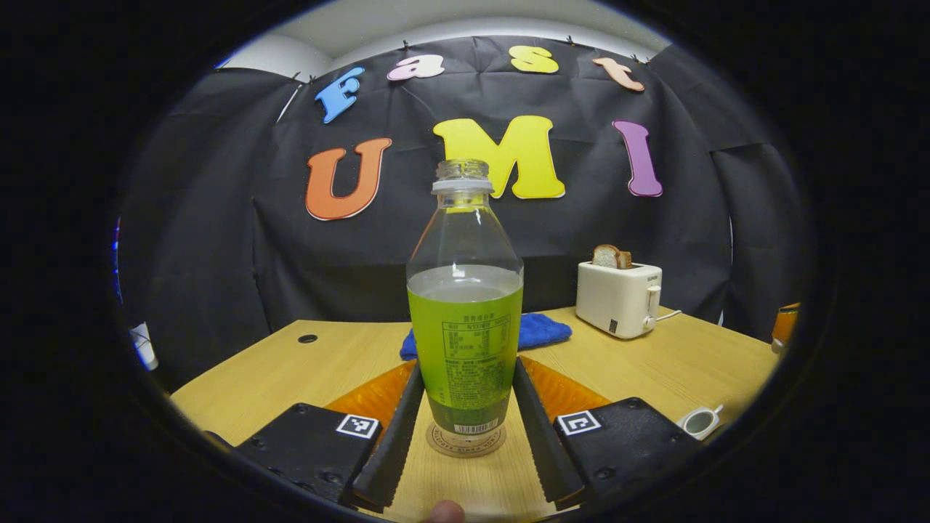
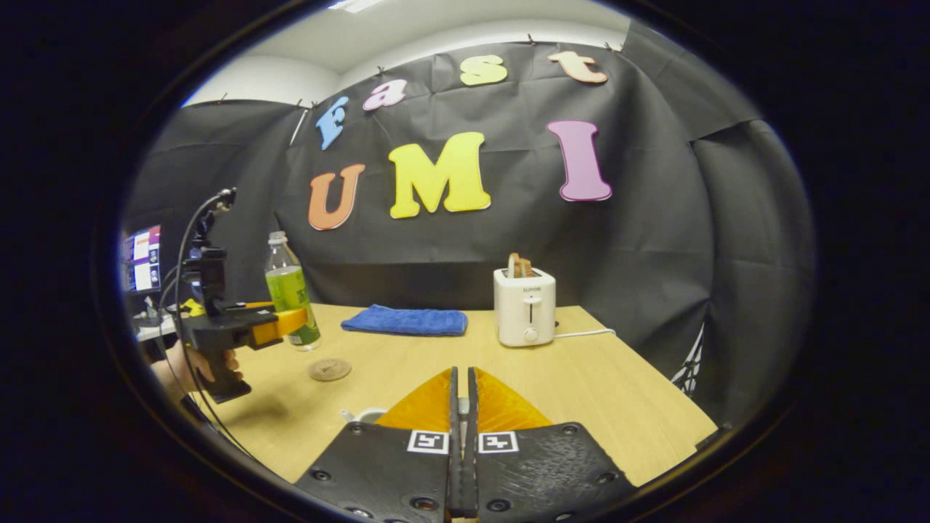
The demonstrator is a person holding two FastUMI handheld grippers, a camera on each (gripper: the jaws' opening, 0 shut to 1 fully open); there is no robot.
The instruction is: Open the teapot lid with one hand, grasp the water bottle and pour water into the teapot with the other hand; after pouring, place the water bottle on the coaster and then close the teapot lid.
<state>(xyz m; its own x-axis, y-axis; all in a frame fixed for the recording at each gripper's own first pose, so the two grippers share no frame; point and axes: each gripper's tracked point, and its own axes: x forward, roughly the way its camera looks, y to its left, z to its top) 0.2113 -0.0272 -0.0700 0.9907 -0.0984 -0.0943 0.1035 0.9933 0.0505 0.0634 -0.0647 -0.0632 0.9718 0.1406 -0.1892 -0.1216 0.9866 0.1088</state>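
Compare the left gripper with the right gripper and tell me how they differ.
The left gripper has its fingers apart, one pressed on each side of the water bottle; the right gripper has its fingers closed together with nothing between them. So the left gripper carries a load, while the right gripper is empty. Both are over the wooden table and point toward the booth's wall.

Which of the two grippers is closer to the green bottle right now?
The left. The left gripper has its fingers on either side of the water bottle, at its lower half. The right gripper is shut, away from the bottle, pointing toward the toaster.
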